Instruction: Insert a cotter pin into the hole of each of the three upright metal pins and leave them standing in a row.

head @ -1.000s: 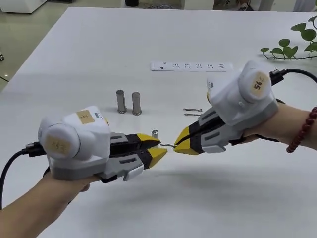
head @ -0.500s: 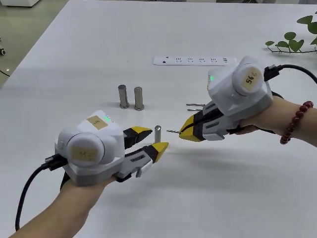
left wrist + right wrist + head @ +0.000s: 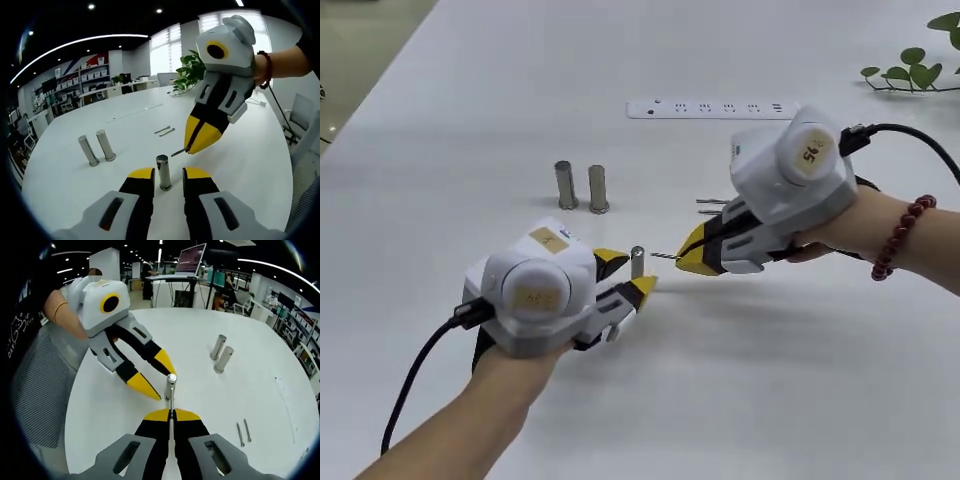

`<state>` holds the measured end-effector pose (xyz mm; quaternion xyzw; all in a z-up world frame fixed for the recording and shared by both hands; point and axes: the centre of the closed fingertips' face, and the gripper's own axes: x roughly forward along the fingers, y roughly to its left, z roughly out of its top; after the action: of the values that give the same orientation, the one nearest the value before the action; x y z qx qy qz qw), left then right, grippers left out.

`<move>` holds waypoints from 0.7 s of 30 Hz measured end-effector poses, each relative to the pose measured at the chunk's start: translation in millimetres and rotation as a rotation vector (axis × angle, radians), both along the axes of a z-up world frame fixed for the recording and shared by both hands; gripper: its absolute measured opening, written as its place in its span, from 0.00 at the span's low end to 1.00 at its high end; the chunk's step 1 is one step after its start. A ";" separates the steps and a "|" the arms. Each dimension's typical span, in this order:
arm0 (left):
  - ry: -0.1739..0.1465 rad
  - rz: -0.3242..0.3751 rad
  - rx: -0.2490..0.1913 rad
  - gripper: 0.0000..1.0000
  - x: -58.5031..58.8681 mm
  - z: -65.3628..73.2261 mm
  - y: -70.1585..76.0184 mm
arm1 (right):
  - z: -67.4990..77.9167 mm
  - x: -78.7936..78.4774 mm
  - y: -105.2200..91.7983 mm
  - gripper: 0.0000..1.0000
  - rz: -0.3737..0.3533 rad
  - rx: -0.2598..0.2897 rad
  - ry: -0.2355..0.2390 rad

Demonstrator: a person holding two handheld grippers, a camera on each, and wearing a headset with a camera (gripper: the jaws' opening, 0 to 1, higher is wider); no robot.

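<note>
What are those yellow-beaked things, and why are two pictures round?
They are grippers, like tongs, one in each hand of a person. The wide picture comes from a camera on the person's head; each round one from a camera riding on a gripper. On the white table stand three metal pins. The left gripper has open jaws either side of the near pin. The right gripper pinches a thin cotter pin, pointed at it. Two spare cotter pins and a power strip lie beyond.

Table point(image 3: 800, 400) holds three metal pins point(image 3: 598, 189), two cotter pins point(image 3: 712, 206), power strip point(image 3: 713, 109).
</note>
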<state>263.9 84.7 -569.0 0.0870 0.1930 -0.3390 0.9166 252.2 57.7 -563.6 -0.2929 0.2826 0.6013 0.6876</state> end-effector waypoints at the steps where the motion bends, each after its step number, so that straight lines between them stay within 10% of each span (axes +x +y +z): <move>1: 0.001 0.001 -0.002 0.19 1.3 -0.5 -0.4 | -0.3 0.1 0.8 0.00 0.002 -0.001 0.000; 21: 0.033 0.030 -0.011 0.06 12.2 -15.8 -2.8 | -1.4 0.9 10.0 0.00 0.041 -0.005 0.006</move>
<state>276.2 81.9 -584.7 0.0734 0.2074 -0.3277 0.9188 253.2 67.7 -565.1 -0.2985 0.2802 0.6154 0.6736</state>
